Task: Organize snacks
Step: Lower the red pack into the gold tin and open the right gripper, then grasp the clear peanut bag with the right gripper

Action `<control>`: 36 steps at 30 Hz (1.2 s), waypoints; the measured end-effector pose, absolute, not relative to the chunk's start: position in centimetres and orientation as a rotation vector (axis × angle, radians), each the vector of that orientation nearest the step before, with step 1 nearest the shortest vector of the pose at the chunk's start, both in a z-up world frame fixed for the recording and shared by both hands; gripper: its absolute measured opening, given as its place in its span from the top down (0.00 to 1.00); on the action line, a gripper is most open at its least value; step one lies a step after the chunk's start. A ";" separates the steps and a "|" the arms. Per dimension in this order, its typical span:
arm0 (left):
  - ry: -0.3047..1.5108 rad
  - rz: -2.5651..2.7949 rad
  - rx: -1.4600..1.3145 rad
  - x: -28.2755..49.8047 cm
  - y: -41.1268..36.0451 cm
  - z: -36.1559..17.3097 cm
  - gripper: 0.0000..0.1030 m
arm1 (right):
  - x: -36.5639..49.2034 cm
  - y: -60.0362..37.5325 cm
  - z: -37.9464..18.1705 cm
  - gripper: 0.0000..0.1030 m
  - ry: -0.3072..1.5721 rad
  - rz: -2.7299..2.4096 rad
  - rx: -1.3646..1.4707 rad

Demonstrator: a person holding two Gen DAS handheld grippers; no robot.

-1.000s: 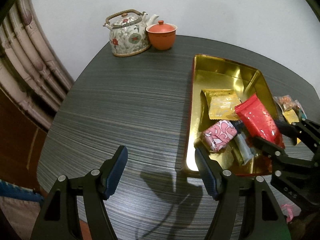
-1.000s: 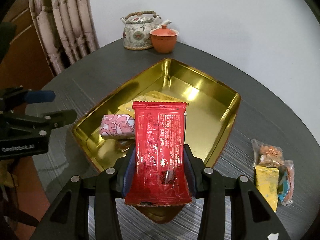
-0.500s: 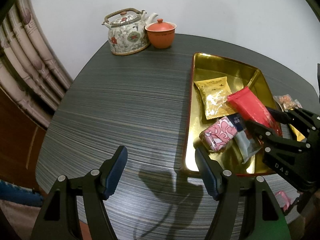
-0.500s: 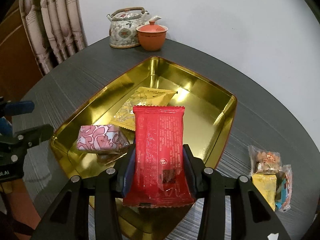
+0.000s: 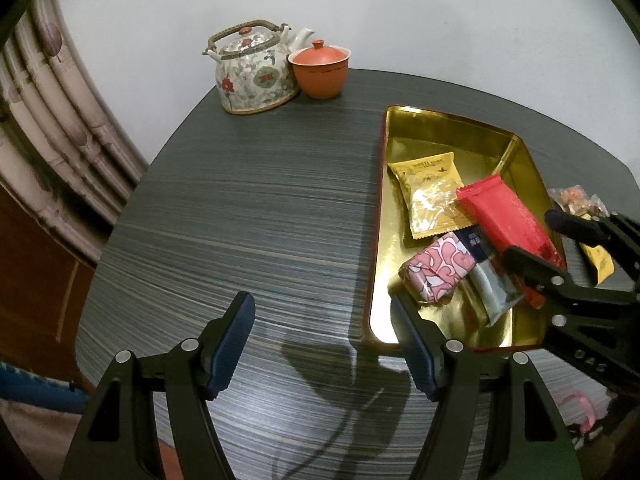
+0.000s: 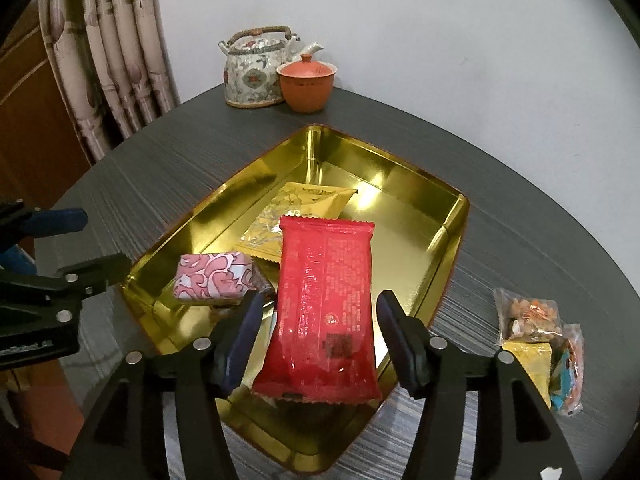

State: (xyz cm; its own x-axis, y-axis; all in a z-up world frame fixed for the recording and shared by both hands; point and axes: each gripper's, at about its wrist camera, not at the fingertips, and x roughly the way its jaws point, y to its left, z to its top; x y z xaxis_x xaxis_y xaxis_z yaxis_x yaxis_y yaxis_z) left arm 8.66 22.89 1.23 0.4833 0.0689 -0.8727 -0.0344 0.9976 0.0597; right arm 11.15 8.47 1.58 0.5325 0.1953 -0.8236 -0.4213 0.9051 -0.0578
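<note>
Right tongs have just spread, releasing red packet into gold tray; left tongs wide, empty.

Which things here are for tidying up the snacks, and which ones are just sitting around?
For the job:
gold tray
red packet, between the open right tool
yellow packet in the tray
pink packet in the tray
loose snacks on the table beside the tray

Just sitting around:
flowery teapot
orange lidded cup
curtain
</note>
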 end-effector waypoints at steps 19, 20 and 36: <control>1.052 0.097 0.080 8.6 22.5 1.3 0.31 | 8.4 -2.7 3.7 0.45 0.912 0.232 -0.187; 1.052 0.098 0.080 8.6 22.5 1.3 0.31 | 8.3 -4.0 3.5 0.45 0.917 0.207 -0.182; 1.058 0.142 0.080 8.3 22.1 1.8 0.31 | 11.0 -18.2 0.7 0.45 0.973 -0.019 -0.081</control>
State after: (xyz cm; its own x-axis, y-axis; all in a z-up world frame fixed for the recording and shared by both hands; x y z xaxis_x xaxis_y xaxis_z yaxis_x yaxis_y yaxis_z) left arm 8.29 22.10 1.84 0.4827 0.1549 -0.8620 -0.0778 0.9879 0.1339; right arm 10.96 -18.17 0.71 0.5630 -0.0527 -0.8248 -0.0199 0.9968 -0.0772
